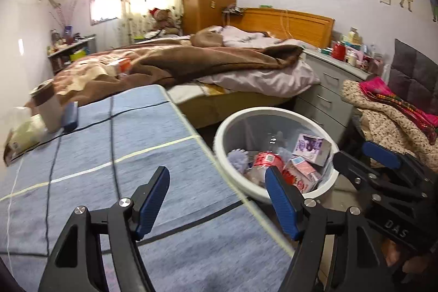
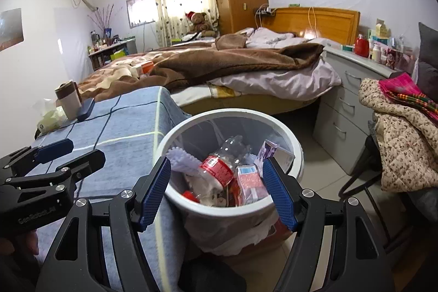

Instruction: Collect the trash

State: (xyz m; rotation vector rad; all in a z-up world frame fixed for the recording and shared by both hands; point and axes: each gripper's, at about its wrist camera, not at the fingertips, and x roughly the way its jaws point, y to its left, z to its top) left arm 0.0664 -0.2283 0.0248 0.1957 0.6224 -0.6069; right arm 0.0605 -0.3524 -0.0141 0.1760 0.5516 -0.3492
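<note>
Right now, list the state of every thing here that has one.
Left claw: open, empty, over the blue cloth.
Right claw: open, empty, above the bin.
White round plastic trash bin: uncovered, partly filled.
Clear crushed plastic bottle: inside bin, lying tilted.
Beige lidded cup: upright, closed.

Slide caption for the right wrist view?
Open right gripper above white trash bin holding plastic bottle and cartons.

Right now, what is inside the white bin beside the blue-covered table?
The white bin holds a crushed clear bottle with a red label, a pink carton, a purple-printed box and a lavender spiky item. Anything beneath that pile is covered.
</note>
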